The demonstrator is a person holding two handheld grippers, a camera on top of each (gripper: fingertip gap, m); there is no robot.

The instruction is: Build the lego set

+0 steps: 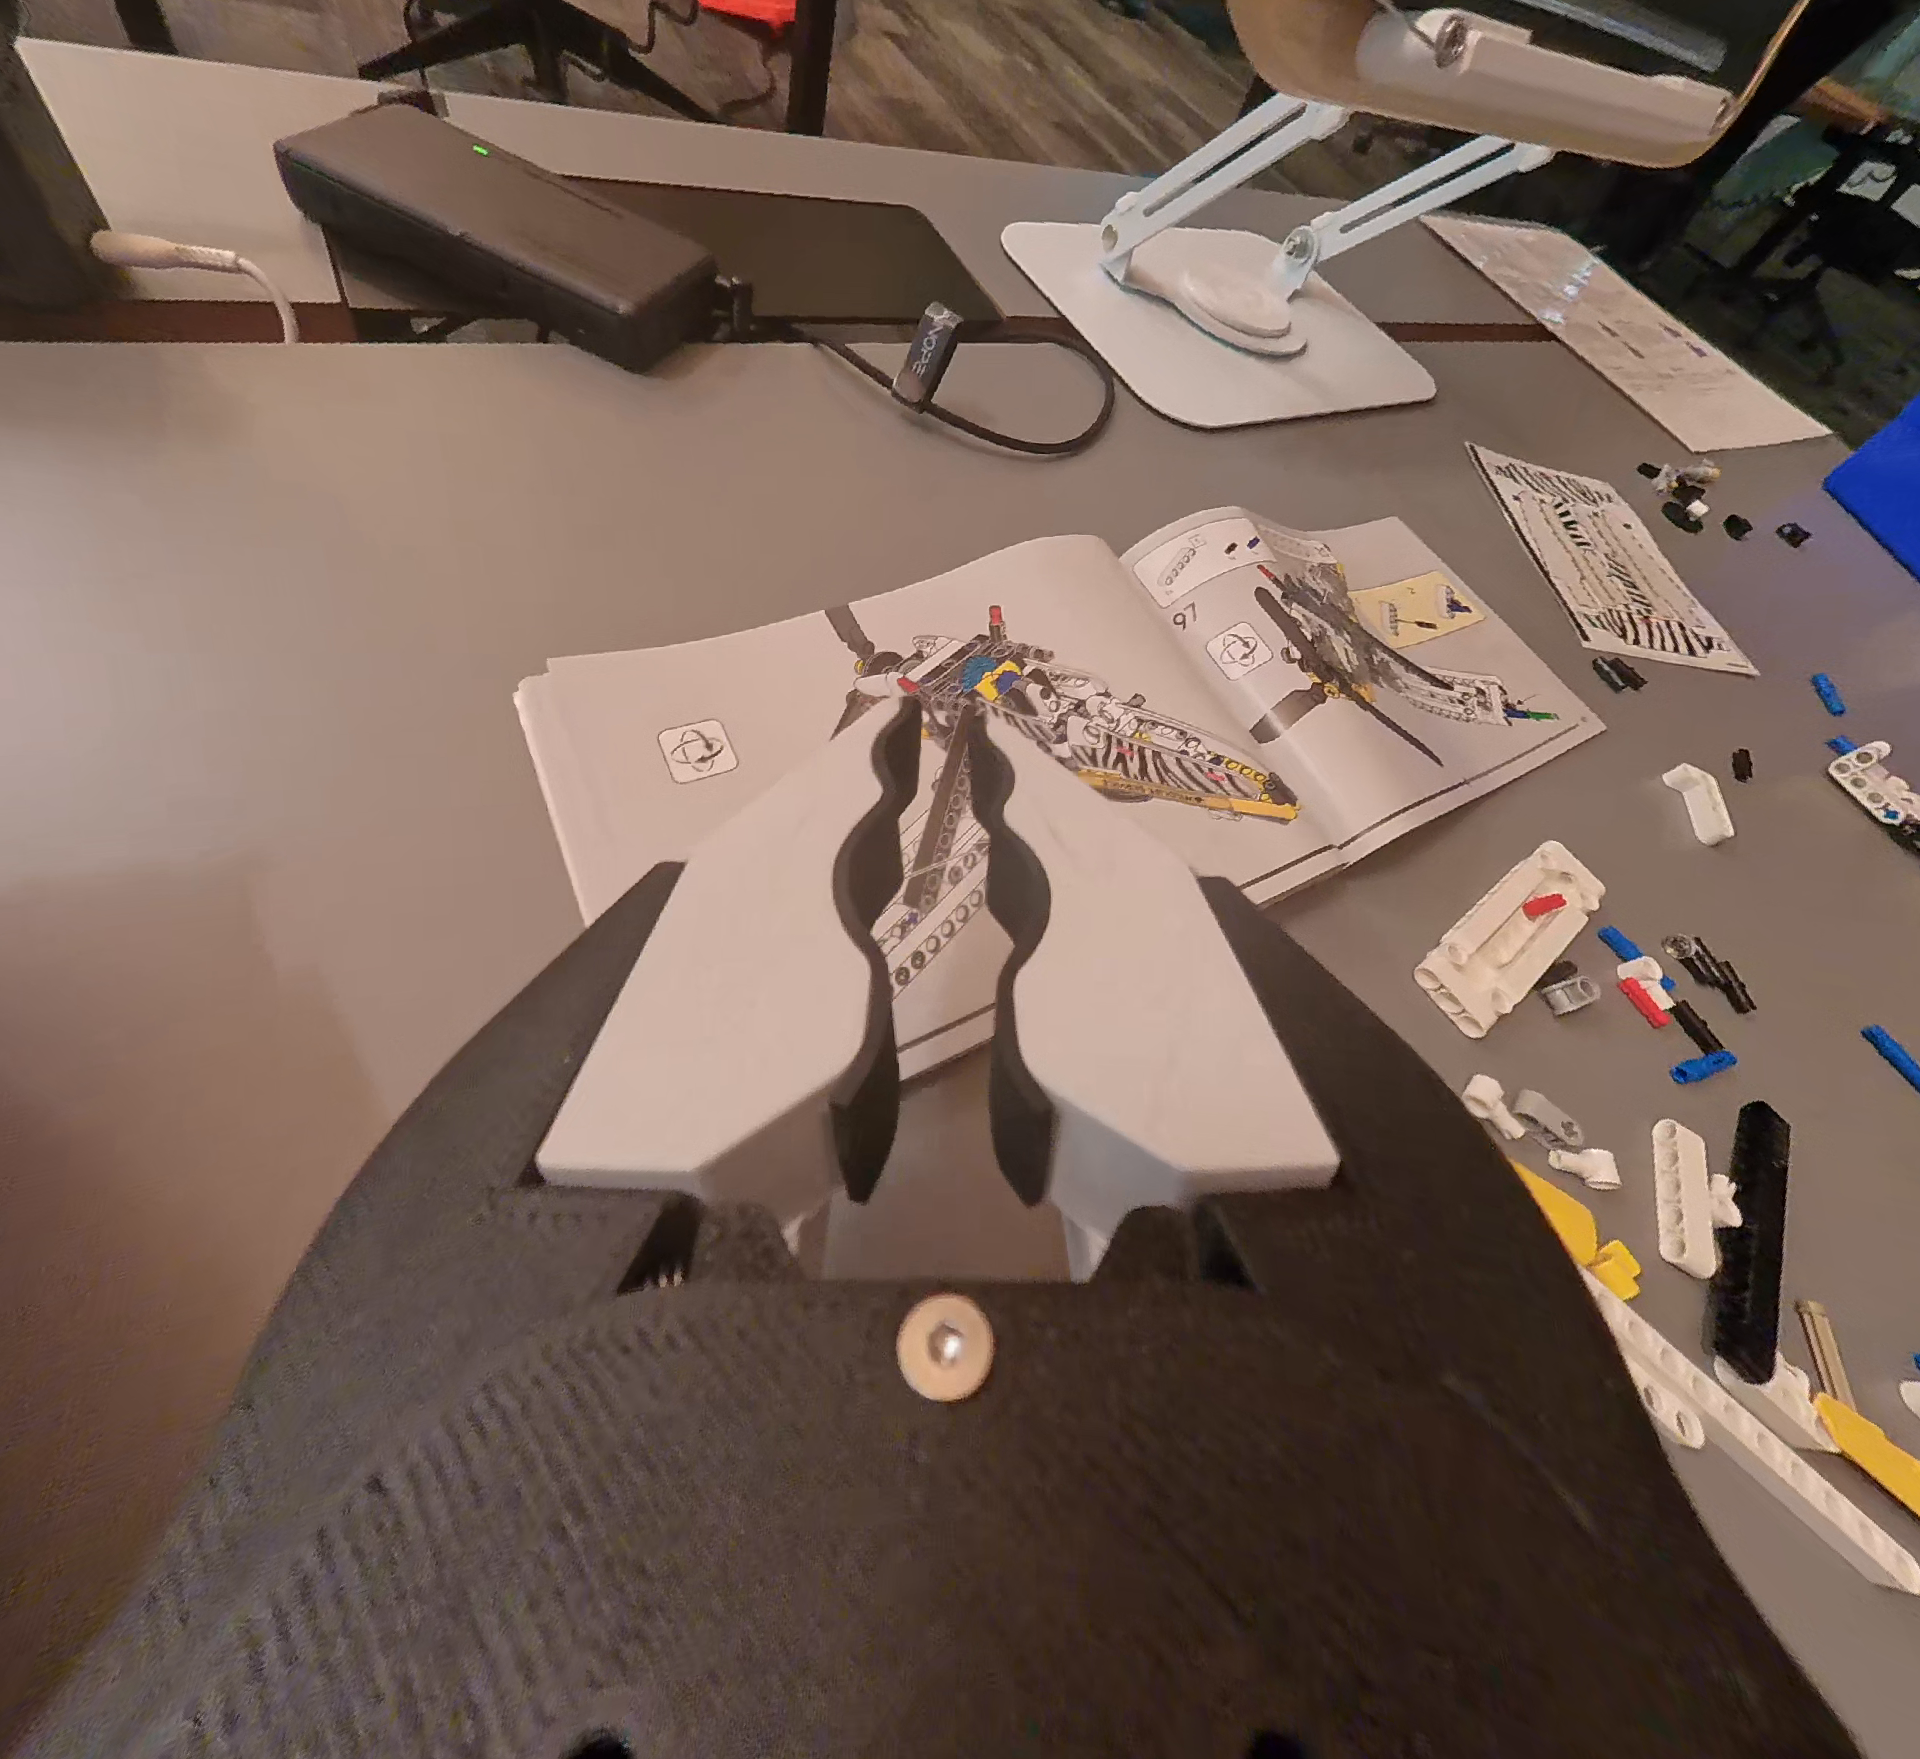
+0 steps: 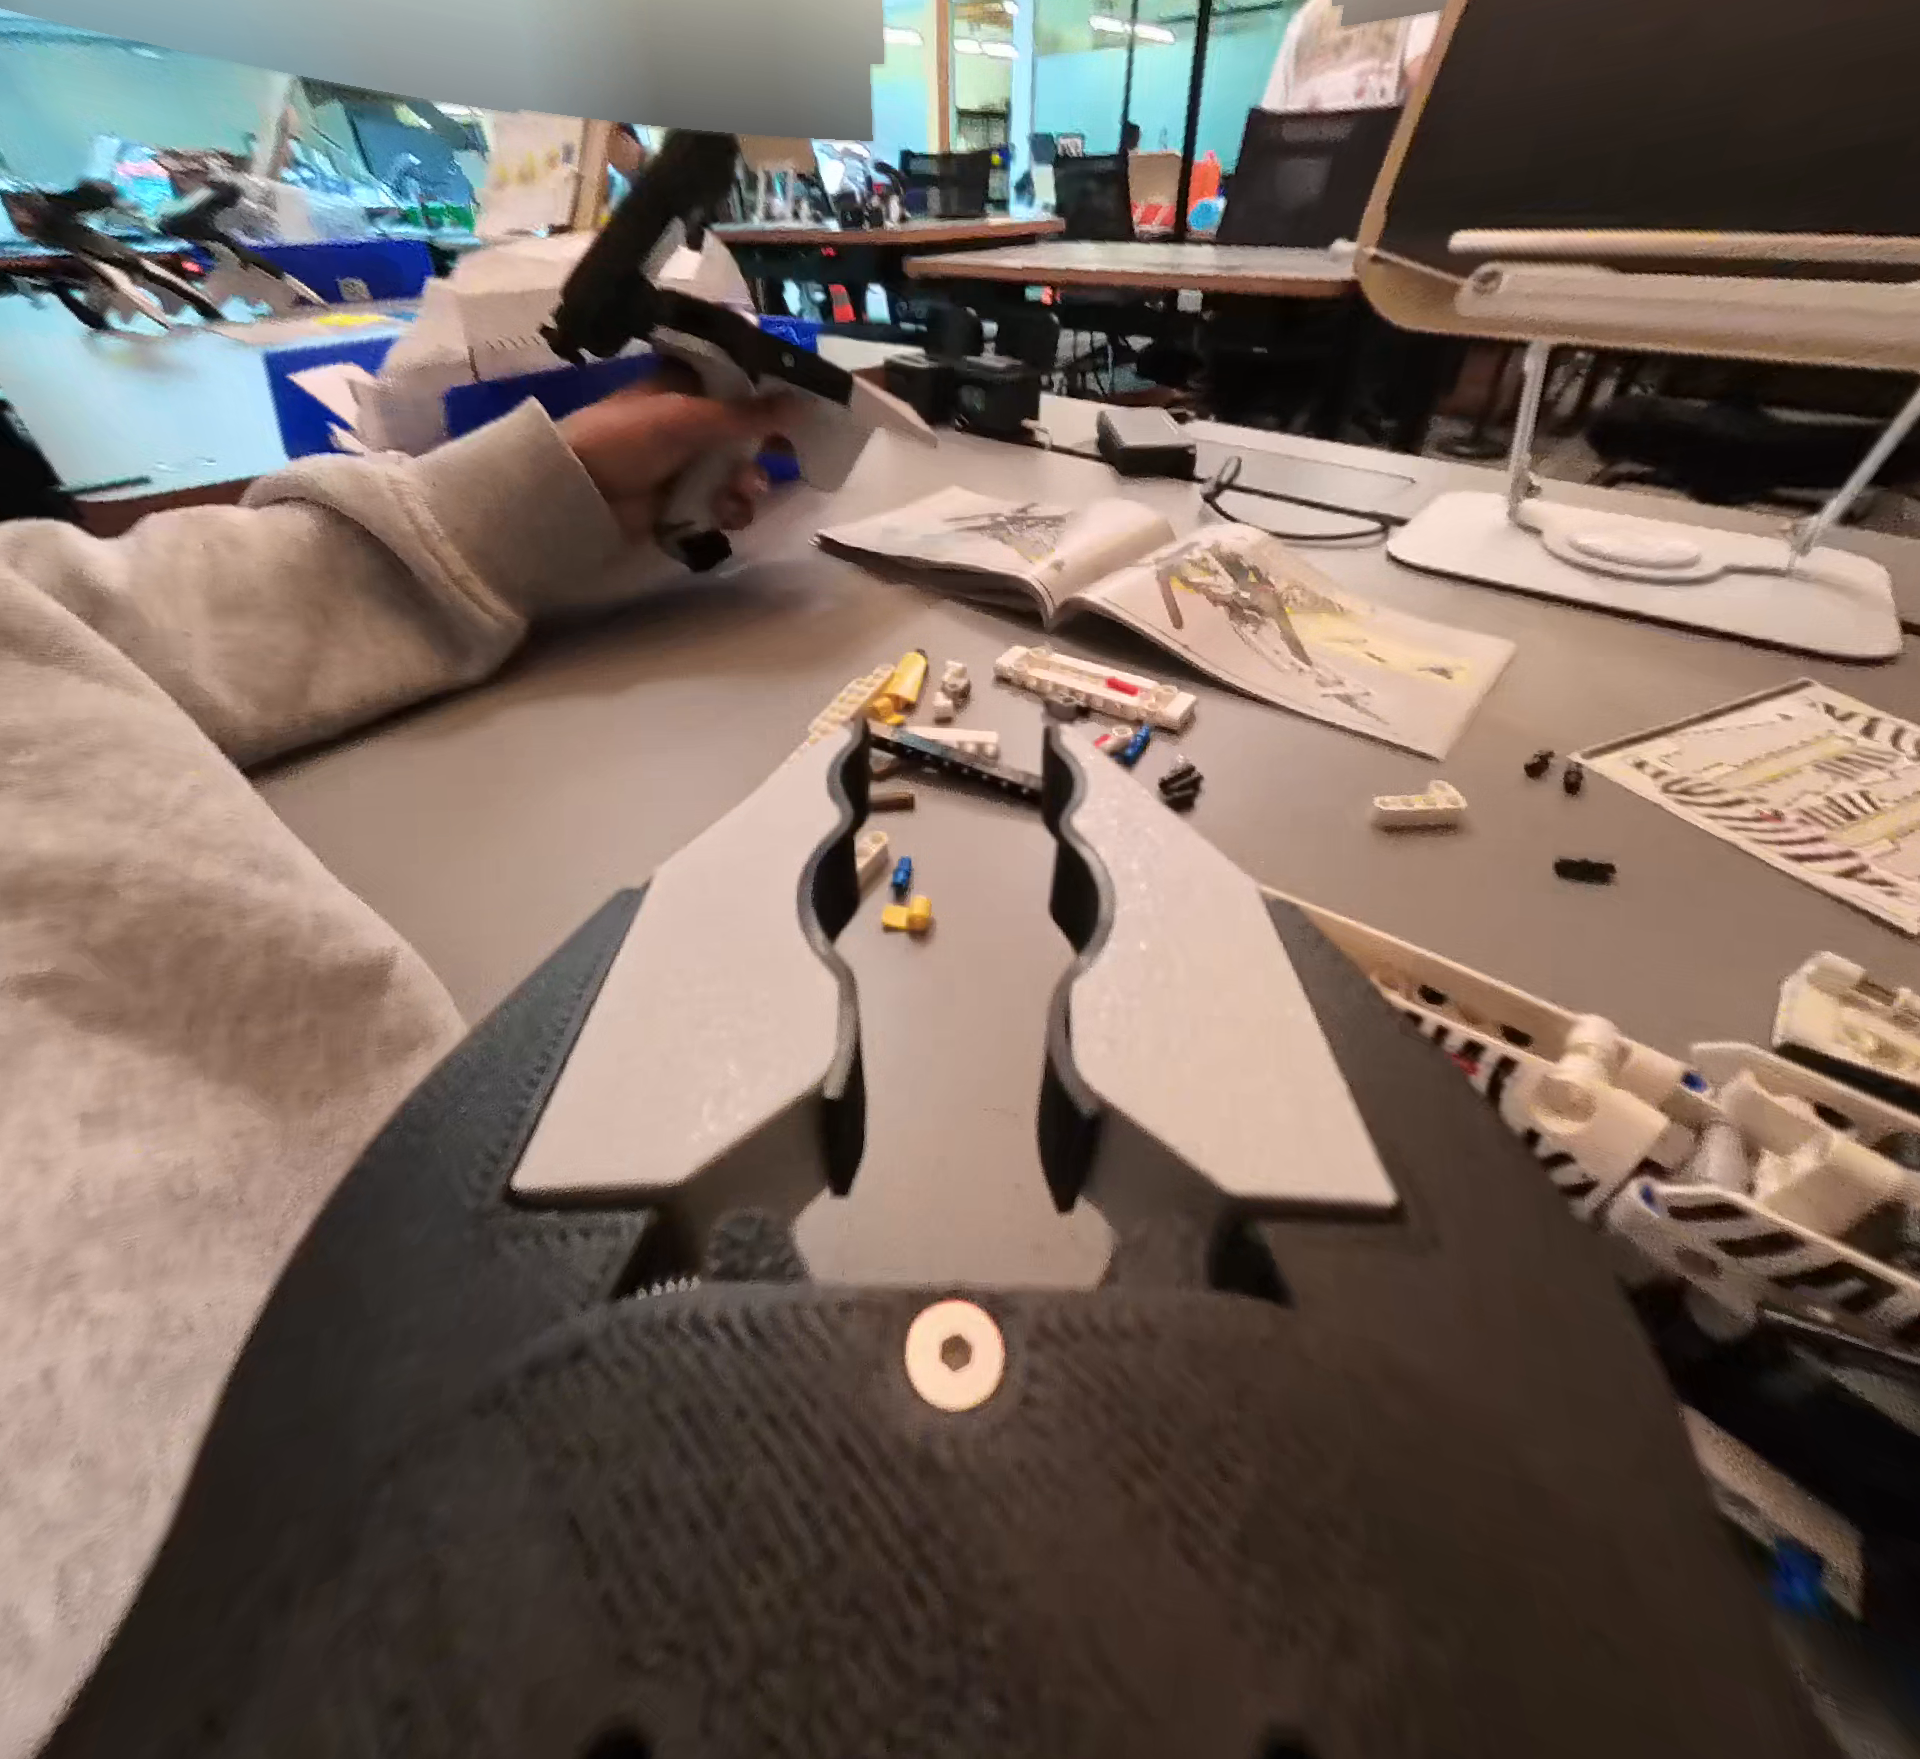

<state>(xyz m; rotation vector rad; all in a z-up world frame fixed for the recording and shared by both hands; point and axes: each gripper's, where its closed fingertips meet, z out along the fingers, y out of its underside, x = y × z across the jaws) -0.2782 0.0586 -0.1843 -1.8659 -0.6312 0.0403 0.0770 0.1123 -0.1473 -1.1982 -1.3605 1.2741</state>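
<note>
My left gripper point(image 1: 943, 722) hovers above the open instruction booklet point(image 1: 1049, 670); its jaws stand a narrow gap apart and hold nothing. My right gripper point(image 2: 951, 743) is open and empty, low over the grey table, with a small yellow piece point(image 2: 906, 914) and a blue pin point(image 2: 901, 871) lying between its fingers. Loose pieces lie ahead of it, among them a white frame piece point(image 2: 1091, 686) and a black beam point(image 2: 966, 774). A partly built white model with zebra stripes point(image 2: 1662, 1138) lies at its right. The left gripper point(image 2: 894, 431) also shows there, held in a hand.
A screen on a white stand point(image 1: 1226, 327) is at the back, with a black power brick point(image 1: 488, 234) and cable. A striped sticker sheet point(image 1: 1600, 556) lies right of the booklet. A grey sleeve point(image 2: 260, 670) fills the left of the right wrist view. The tips of one gripper are about 35 centimeters away from the tips of the other. It is some 25 centimeters from my left tips to the black power brick point(image 1: 488, 234).
</note>
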